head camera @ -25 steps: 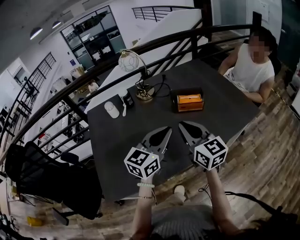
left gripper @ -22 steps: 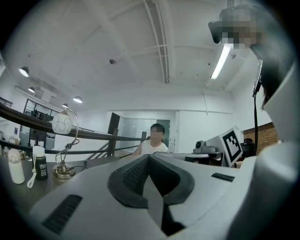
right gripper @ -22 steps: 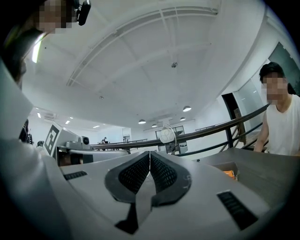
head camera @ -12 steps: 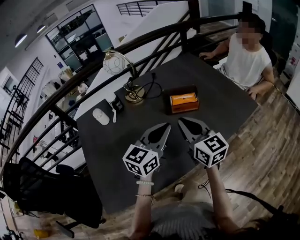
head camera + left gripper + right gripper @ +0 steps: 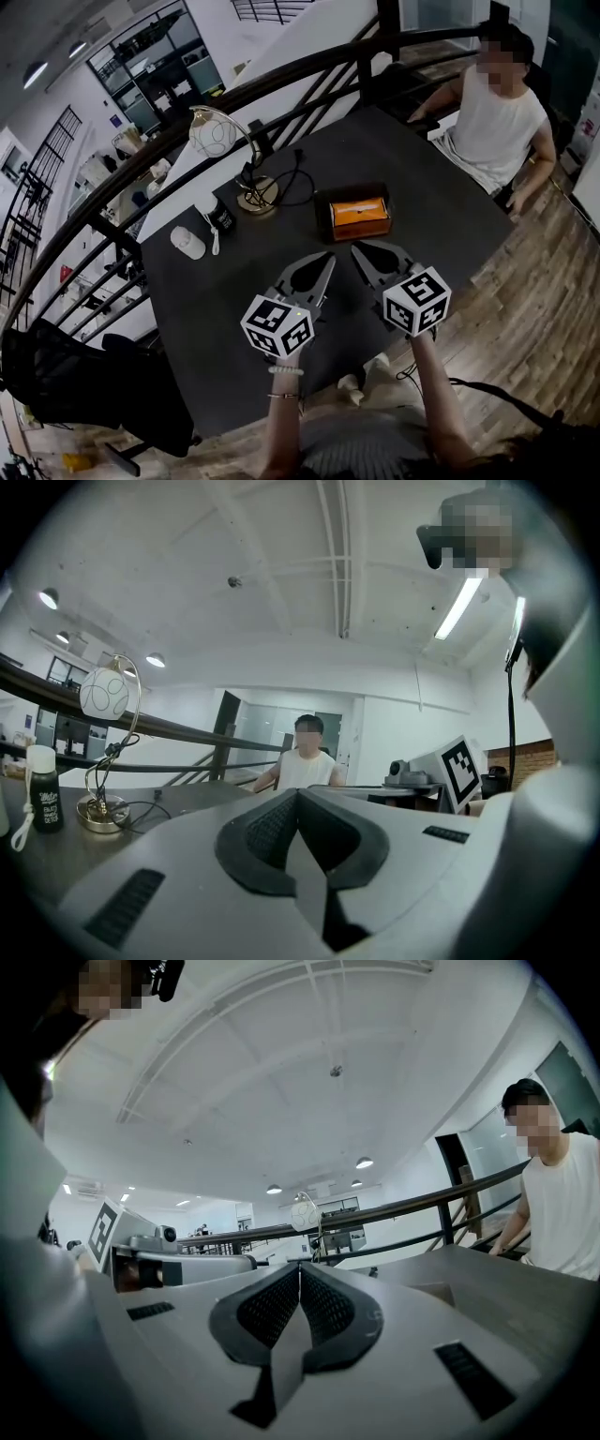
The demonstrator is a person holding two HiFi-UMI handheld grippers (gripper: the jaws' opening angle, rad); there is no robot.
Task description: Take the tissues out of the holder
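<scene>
A brown wooden tissue holder (image 5: 354,215) with an orange tissue pack showing in its top sits near the middle of the dark table (image 5: 234,291). My left gripper (image 5: 329,257) hovers over the table just short of the holder, its jaws pressed together and empty. Beside it, my right gripper (image 5: 355,247) is likewise shut with nothing held. Both tips stop a little short of the holder's near side. In the left gripper view the left gripper (image 5: 298,794) points level toward the seated person, and the right gripper (image 5: 299,1268) looks toward the railing; the holder is hidden in both.
A desk lamp (image 5: 225,150) with a round globe, its cable, a small dark bottle (image 5: 217,215) and a white object (image 5: 187,243) stand at the table's far left. A person in a white shirt (image 5: 492,112) sits at the far right corner. A black railing (image 5: 281,84) runs behind.
The table and holder have drifted down and left in the head view, so the holder now lies closer to both gripper tips. Both grippers stay shut.
</scene>
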